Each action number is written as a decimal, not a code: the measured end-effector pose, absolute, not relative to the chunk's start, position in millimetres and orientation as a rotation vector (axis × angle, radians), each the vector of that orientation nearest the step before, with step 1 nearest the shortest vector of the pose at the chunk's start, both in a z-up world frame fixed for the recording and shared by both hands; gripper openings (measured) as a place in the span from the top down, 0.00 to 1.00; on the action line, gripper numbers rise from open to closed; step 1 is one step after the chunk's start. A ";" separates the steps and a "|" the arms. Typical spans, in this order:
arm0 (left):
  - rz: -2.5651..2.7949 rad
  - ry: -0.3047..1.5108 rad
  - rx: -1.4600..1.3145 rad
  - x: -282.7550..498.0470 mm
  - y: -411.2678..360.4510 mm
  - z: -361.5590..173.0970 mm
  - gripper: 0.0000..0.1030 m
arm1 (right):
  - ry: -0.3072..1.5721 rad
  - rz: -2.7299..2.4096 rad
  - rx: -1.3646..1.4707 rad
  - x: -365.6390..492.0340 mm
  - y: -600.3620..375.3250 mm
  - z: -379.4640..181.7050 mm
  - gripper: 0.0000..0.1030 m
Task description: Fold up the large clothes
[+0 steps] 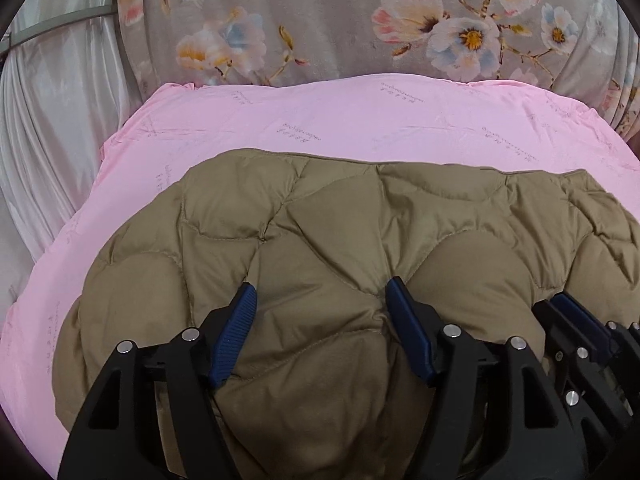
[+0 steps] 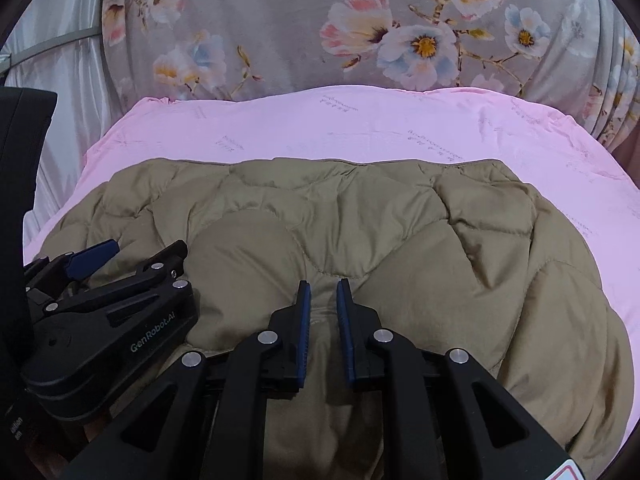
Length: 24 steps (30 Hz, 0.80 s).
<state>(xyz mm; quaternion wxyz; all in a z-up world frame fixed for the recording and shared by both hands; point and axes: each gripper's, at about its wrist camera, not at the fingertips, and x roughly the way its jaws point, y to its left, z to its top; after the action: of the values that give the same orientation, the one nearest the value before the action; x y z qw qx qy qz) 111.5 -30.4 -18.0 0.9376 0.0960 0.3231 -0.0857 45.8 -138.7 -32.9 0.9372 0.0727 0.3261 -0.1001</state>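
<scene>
Left tongs (image 1: 320,292) spread wide around a puffy fold of the tan quilted coat (image 1: 360,220). Right tongs (image 2: 323,286), just beside them, pinch a narrow ridge of it. Pink bedsheet (image 1: 320,116) lies beyond.

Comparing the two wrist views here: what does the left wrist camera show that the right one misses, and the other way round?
Only the left wrist view shows the left gripper from behind, its fingers spread wide over a bulge of the brown quilted jacket.

Only the right wrist view shows the right gripper from behind, fingers close together with a narrow ridge of the jacket between them, plus printed lettering on the left gripper's body.

Both show the jacket on the pink sheet, the flowered fabric behind, and pale curtains at left.
</scene>
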 end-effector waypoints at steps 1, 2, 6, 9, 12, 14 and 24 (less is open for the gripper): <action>-0.173 0.657 0.196 112.1 -31.0 -20.2 0.36 | 0.670 -0.204 0.148 46.4 -139.2 -33.7 0.85; -0.171 0.655 0.198 112.3 -31.9 -21.7 0.36 | 0.673 -0.202 0.150 47.0 -139.6 -34.4 0.85; -0.167 0.654 0.207 115.4 -33.9 -24.3 0.35 | 0.683 -0.196 0.164 48.7 -141.7 -36.5 0.85; -0.166 0.657 0.208 117.6 -34.9 -25.7 0.35 | 0.689 -0.195 0.164 51.5 -142.2 -37.3 0.85; -0.162 0.661 0.211 122.5 -37.6 -26.4 0.34 | 0.697 -0.189 0.171 58.9 -145.7 -38.1 0.85; -0.160 0.664 0.213 126.0 -40.6 -27.0 0.34 | 0.701 -0.186 0.176 64.5 -148.0 -38.8 0.85; -0.159 0.675 0.207 158.9 -51.5 -27.3 0.33 | 0.711 -0.178 0.225 97.5 -164.2 -40.4 0.85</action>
<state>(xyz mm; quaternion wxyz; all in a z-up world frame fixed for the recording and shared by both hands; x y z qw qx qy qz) 158.9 -51.5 -27.3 0.9353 0.1015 0.3300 -0.0778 97.5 -164.2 -40.4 0.9275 0.1096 0.3467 -0.0868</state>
